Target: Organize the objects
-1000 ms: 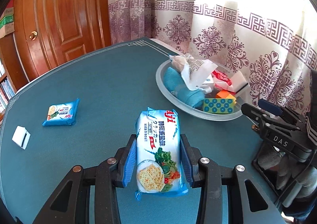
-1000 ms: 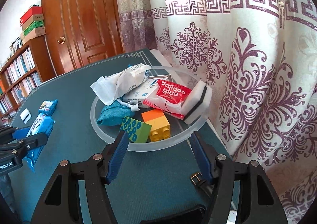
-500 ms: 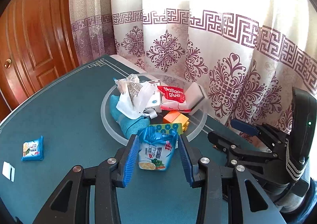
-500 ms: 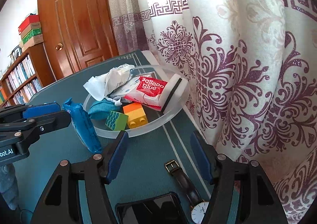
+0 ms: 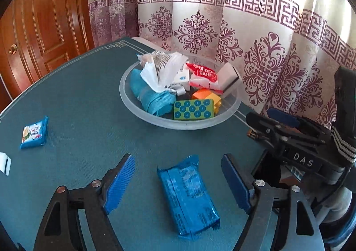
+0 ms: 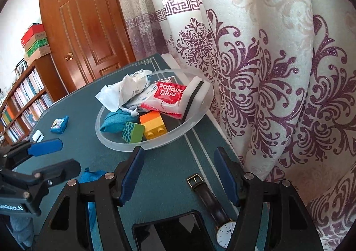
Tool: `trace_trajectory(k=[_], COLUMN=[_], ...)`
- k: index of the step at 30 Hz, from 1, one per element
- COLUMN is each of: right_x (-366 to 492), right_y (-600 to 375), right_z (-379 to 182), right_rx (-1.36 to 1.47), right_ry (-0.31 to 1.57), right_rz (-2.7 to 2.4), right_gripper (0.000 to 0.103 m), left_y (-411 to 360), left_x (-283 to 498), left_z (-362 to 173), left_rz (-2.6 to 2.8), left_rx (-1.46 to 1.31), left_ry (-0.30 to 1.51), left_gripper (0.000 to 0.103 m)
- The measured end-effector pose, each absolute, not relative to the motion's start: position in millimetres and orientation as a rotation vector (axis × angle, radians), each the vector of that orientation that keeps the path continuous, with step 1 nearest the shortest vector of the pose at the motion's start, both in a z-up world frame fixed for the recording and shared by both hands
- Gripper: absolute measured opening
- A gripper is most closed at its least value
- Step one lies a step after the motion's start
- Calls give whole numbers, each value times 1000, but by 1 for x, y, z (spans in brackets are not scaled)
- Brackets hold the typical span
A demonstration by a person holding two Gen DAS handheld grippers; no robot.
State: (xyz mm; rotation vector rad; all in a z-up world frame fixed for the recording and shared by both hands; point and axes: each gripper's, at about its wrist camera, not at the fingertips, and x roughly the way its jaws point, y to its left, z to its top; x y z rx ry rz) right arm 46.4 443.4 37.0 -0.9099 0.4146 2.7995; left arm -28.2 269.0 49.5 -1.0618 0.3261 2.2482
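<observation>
The left gripper [image 5: 178,181] stands wide open and holds nothing. Between its two blue fingers [image 5: 120,184], but touching neither of them, the blue cracker pack [image 5: 188,196] lies flat on the green table [image 5: 89,95] with its printed back side up. The pack is near the clear bowl [image 5: 142,113], not inside it.

In the bowl I see a teal cloth [image 5: 151,97], a white crumpled wrapper [image 5: 162,68], a red balloon glue packet [image 5: 203,73], a white sponge [image 6: 195,93] leaning on the far wall, an orange and yellow brick [image 6: 153,124] and a green block with blue dots [image 5: 193,109].

The right gripper [image 6: 179,175] is also open, with nothing between its fingers. It hovers over the table near the bowl's rim. Just under it lie a wristwatch [image 6: 213,206] with a dark strap and a black phone [image 6: 171,233].

Far on the left side of the table a small blue snack packet [image 5: 33,133] lies alone, and a small white object [image 5: 4,163] is near the edge
</observation>
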Motion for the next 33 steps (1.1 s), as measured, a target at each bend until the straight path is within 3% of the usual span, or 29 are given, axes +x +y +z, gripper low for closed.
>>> trace_trajectory(k=[6, 15, 33], right_x=[46, 47, 48], right_y=[440, 438, 447], right_z=[37, 37, 40], right_rx=[-913, -913, -894], right_ry=[405, 405, 439], right_rz=[2802, 2805, 2790], right_gripper=[66, 66, 66], left_y=[265, 281, 315], left_x=[-19, -14, -45], left_z=[24, 11, 76], left_rz=[2209, 2145, 2210], left_rx=[-1168, -1197, -925], left_ry=[363, 388, 375], left_gripper=[84, 45, 44])
